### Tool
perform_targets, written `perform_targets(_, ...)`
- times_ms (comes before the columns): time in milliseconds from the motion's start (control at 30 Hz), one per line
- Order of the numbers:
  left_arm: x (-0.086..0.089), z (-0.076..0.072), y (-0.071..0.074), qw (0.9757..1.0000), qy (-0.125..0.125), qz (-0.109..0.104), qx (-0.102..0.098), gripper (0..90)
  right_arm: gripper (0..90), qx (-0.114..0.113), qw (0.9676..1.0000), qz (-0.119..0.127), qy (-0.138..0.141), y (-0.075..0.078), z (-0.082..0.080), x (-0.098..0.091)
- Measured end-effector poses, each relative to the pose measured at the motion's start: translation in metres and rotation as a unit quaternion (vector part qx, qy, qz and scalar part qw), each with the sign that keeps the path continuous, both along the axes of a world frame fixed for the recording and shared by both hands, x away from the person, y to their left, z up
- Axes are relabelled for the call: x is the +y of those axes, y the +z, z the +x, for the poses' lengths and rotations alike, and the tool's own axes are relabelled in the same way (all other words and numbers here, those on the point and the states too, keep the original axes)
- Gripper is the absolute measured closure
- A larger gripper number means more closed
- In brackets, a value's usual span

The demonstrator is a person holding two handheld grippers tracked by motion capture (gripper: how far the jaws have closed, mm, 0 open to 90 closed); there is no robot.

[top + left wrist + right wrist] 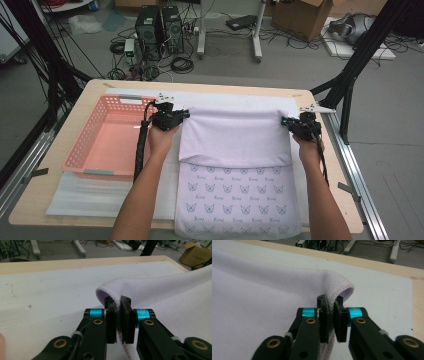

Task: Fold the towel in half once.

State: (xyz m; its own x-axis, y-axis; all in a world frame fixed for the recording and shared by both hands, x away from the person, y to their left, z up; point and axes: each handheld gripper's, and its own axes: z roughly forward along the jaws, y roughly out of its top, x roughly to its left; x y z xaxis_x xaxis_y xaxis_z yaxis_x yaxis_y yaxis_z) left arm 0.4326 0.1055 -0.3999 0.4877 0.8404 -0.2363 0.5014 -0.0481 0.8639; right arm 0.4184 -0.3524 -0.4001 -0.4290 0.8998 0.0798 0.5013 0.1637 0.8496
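left gripper jaws pinching towel corner edge; right gripper jaws likewise, opposite corner.

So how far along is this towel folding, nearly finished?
Partly. One fold looks done: the far half of the towel lies doubled toward the person, plain side up, leaving the butterfly print bare at the near end. In hand: the left gripper and right gripper each have a corner hem between their fingers. Further folds look likely; the pink basket sits beside.
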Motion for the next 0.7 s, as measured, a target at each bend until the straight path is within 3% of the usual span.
perform_targets(67, 0.000, -0.001, 0.000, 0.9999, -0.004, -0.007, 0.011, 66.8, 70.5, 0.009, 0.9999, -0.003, -0.008, -0.001, 0.001, 0.002)
perform_targets(133, -0.001, -0.005, 0.002, 0.9998, -0.018, -0.004, 0.011, 62.3, 65.1, 0.020, 0.9998, -0.005, -0.003, -0.002, 0.000, 0.002)
perform_targets(200, -0.005, -0.009, 0.004, 0.9995, -0.028, 0.001, 0.010, 60.9, 62.4, 0.027, 0.9996, 0.003, -0.004, -0.001, -0.003, 0.001)
perform_targets(267, -0.006, -0.016, 0.002, 0.9996, -0.024, -0.005, -0.011, 60.8, 61.5, 0.029, 0.9996, 0.007, 0.003, 0.000, -0.006, 0.000)
perform_targets(367, -0.004, -0.024, -0.004, 0.9995, -0.032, -0.007, 0.003, 60.1, 60.0, 0.039, 0.9992, 0.003, 0.013, 0.001, -0.013, 0.000)
perform_targets(500, -0.001, -0.039, -0.013, 0.9987, -0.043, -0.026, 0.002, 57.6, 58.5, 0.050, 0.9984, 0.006, 0.028, 0.004, -0.024, -0.004)
perform_targets(567, 0.000, -0.046, -0.017, 0.9985, -0.051, -0.022, 0.001, 56.8, 56.2, 0.066, 0.9971, 0.004, 0.037, 0.004, -0.029, -0.004)
perform_targets(633, -0.001, -0.050, -0.018, 0.9968, -0.073, -0.020, 0.028, 54.8, 56.5, 0.075, 0.9960, 0.003, 0.049, 0.004, -0.036, -0.004)
perform_targets(700, -0.003, -0.059, -0.019, 0.9966, -0.078, -0.025, 0.006, 53.6, 56.5, 0.075, 0.9955, 0.007, 0.057, 0.003, -0.043, -0.004)
